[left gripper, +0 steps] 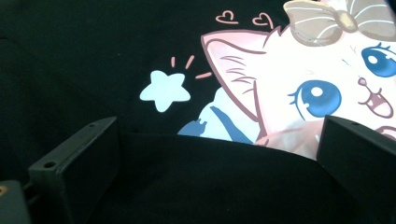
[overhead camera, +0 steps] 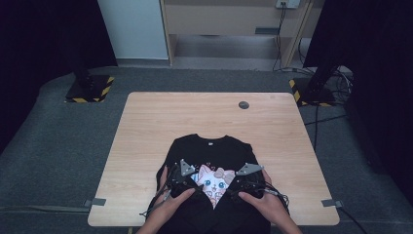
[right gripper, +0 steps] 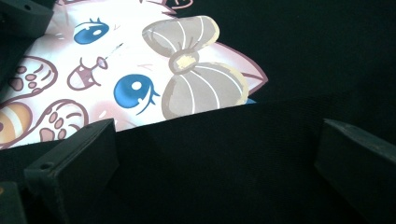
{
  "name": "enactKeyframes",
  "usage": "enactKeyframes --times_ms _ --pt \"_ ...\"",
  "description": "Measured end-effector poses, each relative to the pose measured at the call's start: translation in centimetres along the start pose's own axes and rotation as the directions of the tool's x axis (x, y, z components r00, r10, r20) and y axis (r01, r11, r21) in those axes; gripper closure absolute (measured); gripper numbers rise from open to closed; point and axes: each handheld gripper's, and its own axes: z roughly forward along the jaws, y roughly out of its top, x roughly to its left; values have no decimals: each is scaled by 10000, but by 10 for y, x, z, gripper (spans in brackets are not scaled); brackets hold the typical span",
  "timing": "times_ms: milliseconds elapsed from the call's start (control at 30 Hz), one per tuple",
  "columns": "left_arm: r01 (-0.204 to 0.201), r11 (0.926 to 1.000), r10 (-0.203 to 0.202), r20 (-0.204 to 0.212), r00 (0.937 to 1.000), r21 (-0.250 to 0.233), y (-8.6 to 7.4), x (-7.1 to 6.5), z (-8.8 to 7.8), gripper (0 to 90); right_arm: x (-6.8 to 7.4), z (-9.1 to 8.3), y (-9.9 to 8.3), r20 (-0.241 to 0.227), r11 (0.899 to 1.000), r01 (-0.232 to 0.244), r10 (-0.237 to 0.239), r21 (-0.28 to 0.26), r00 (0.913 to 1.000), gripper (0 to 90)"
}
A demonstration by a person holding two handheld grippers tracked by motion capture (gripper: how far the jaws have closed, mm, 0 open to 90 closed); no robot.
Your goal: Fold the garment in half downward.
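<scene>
High view: my wooden surface (overhead camera: pixel 146 141) carries one black T-shirt (overhead camera: pixel 214 148), laid at the near middle, collar toward 12 o'clock, hem toward me at 6 o'clock. Printed on its chest is a white-and-pink cat face (overhead camera: pixel 213 181) with blue eyes and a grey-beige bow.

My left gripper (overhead camera: pixel 181 181) rests on the shirt at the print's 9 o'clock side; my right gripper (overhead camera: pixel 243 181) rests at its 3 o'clock side. Each hand wraps its own handle, forearms coming in from 6 o'clock.

Left gripper view: my fingers (left gripper: pixel 77 168) stand wide apart, released. Between them a folded edge of black cloth lies across the lower part of the cat print (left gripper: pixel 299 88), covering it. A pale blue star (left gripper: pixel 164 91) sits on the shirt at 11 o'clock from the gap. Whether the finger faces touch the fold I cannot tell.

Right gripper view: my fingers (right gripper: pixel 74 165) are likewise spread wide, released, holding nothing. A black fold runs between them, over the lower edge of the bow (right gripper: pixel 196 65) and face.
</scene>
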Motion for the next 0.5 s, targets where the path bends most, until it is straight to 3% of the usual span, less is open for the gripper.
enactKeyframes --times_ms 333,500 --pt "-202 9996 198 226 9995 217 -5 2 -7 0 4 -2 -4 -225 9997 230 -233 -119 9995 7" --pt "-361 9993 362 339 9988 -54 -10 11 -9 0 3 -2 -4 -259 9996 255 -258 -102 9993 5"
